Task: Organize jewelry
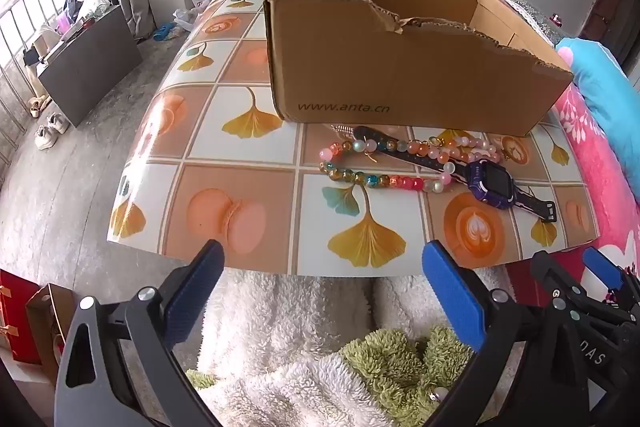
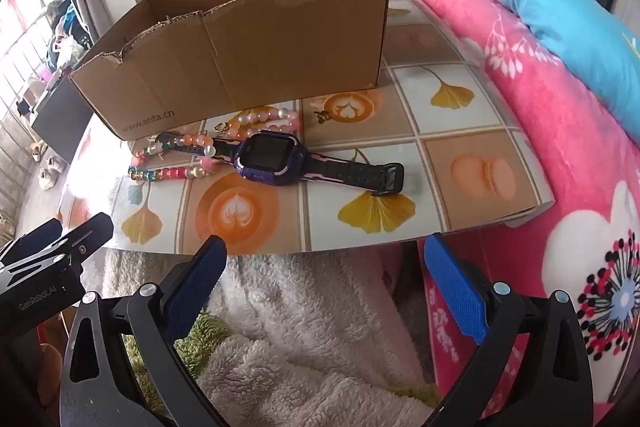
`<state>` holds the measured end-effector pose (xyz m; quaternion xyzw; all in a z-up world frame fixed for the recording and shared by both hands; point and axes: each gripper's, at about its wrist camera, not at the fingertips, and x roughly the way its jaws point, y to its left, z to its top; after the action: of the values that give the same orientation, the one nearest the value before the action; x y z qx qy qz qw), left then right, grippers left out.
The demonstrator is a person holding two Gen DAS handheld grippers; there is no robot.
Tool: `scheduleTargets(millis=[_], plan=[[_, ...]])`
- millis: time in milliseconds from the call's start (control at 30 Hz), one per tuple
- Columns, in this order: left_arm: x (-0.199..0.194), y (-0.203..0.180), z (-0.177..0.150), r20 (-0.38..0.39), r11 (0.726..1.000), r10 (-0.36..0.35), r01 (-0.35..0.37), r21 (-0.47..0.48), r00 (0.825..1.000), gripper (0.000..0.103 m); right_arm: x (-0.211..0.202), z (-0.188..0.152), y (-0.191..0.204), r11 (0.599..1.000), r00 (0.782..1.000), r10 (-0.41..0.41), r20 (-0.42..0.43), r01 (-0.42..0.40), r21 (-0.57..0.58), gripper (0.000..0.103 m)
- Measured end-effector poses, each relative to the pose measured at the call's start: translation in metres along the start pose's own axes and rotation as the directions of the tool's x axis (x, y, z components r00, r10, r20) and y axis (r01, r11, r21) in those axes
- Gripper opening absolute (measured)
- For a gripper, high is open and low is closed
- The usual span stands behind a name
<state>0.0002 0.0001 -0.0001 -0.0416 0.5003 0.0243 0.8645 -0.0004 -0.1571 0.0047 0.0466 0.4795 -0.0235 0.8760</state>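
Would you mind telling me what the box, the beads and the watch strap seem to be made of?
Box: matte brown corrugated cardboard, torn ragged rim. Bead strings: glossy, translucent, probably glass or plastic. Watch strap: matte black, perforated, likely rubber or silicone.

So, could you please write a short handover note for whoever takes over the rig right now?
Left gripper: open, empty, short of the table's near edge.
Right gripper: open, empty, also short of the near edge.
On the table, in front of the cardboard box: purple watch, its strap lying across the colourful bead bracelet; a pink bead bracelet sits close to the box wall.
Done: nothing moved, as far as things lie; the box's inside is not visible.
Left: presumably pick up each piece and put it in the box.
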Motion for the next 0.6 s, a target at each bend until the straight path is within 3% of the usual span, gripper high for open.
scheduleTargets(millis=[600], plan=[[0.0032,-0.0034,-0.0005,-0.011,1.000,-0.013,0.013,-0.001,1.000,0.097,-0.0008,-0.0003,0.0021,1.000,1.000,0.000,-0.007,0.000,0.003,0.095]])
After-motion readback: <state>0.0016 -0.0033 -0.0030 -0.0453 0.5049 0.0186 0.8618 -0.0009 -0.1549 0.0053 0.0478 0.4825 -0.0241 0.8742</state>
